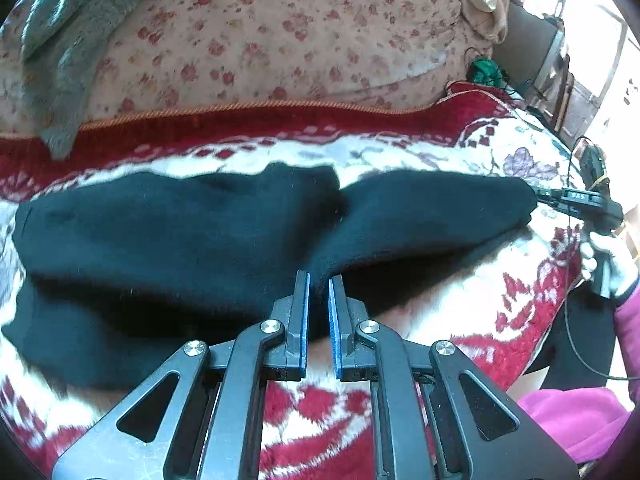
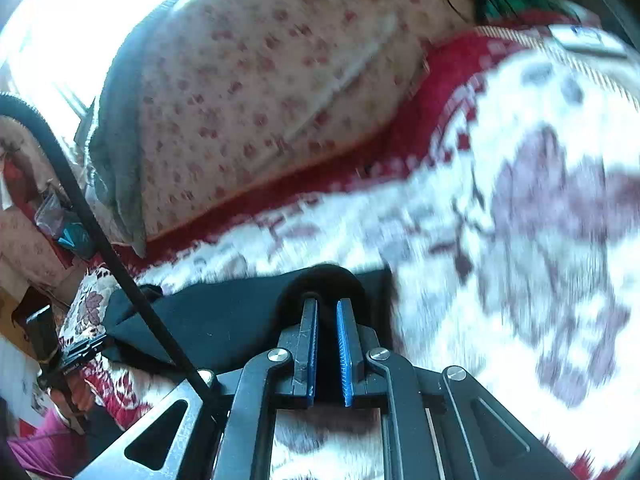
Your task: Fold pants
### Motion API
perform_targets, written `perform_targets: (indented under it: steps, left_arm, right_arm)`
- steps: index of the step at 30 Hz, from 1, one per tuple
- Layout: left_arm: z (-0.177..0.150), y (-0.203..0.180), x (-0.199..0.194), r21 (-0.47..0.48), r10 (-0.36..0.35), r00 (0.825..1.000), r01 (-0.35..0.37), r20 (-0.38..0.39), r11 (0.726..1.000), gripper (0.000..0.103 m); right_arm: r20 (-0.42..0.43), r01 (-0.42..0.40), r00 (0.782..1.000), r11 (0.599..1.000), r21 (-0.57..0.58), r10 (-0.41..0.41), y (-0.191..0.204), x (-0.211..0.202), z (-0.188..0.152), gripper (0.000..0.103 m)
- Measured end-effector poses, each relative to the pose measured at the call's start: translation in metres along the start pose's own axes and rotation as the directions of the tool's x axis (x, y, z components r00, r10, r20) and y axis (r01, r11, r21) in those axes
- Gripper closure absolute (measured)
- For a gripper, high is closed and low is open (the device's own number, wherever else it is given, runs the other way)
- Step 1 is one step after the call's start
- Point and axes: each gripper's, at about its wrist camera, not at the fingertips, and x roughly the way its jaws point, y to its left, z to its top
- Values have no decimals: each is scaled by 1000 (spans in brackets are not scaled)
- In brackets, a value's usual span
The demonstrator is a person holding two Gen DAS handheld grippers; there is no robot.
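Black pants [image 1: 180, 232] lie stretched sideways over a red and white patterned blanket [image 1: 512, 272]. At the bottom of the left wrist view, my left gripper [image 1: 319, 282] is shut on a fold of the pants' near edge, lifted a little off the blanket. Far right in the same view, my right gripper [image 1: 544, 196] pinches the pants' end, with a white-gloved hand [image 1: 600, 256] on its handle. In the right wrist view, the right gripper [image 2: 327, 304] is shut on bunched black pants [image 2: 224, 320]. The left gripper [image 2: 94, 344] shows small at the far left, at the pants' other end.
A floral quilt [image 1: 280, 40] is heaped behind the blanket, with a grey fleece [image 1: 60, 60] draped over it. A green item [image 1: 484, 72] and cables lie at the back right. A black cable [image 2: 100, 236] crosses the right wrist view. Pink clothing [image 1: 576, 420] shows at the bed's near right edge.
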Motion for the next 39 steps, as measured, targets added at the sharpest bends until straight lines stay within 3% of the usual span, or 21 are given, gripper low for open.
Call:
perform_targets:
  steps: [2, 5, 8, 11, 14, 17, 21, 29, 39]
  left_arm:
    - [-5, 3, 0, -43, -9, 1000, 8, -13, 999, 95]
    - [-12, 10, -9, -116, -30, 1000, 29, -4, 993, 94]
    - [-17, 17, -28, -154, 2, 999, 3, 32, 988, 80]
    - [-19, 29, -44, -193, 22, 998, -11, 57, 981, 80]
    - [-21, 43, -59, -239, 54, 995, -34, 78, 970, 77]
    - [-23, 61, -68, -300, 66, 994, -37, 88, 953, 60]
    - [-26, 82, -68, -387, 79, 994, -44, 77, 921, 60]
    - [-32, 103, -64, -491, 109, 992, -61, 69, 869, 60]
    - [-26, 128, -50, -627, 77, 992, 6, 104, 779, 60]
  right_arm:
    - [-21, 1, 1000, 998, 70, 0, -5, 1, -6, 94]
    - [-4, -66, 998, 974, 215, 68, -15, -4, -13, 85]
    - [13, -105, 994, 959, 264, 105, -15, -10, -21, 80]
    - [26, -149, 989, 938, 312, 148, -19, -11, -27, 78]
    - [36, -135, 991, 929, 344, 131, -23, -14, -28, 77]
    - [63, -103, 994, 920, 379, 86, -31, -23, -29, 71]
    - [66, -152, 988, 903, 401, 137, -32, -30, -32, 71]
    - [-11, -148, 986, 916, 372, 164, -13, -5, -35, 70]
    - [-32, -173, 979, 901, 398, 201, -5, 27, -35, 69]
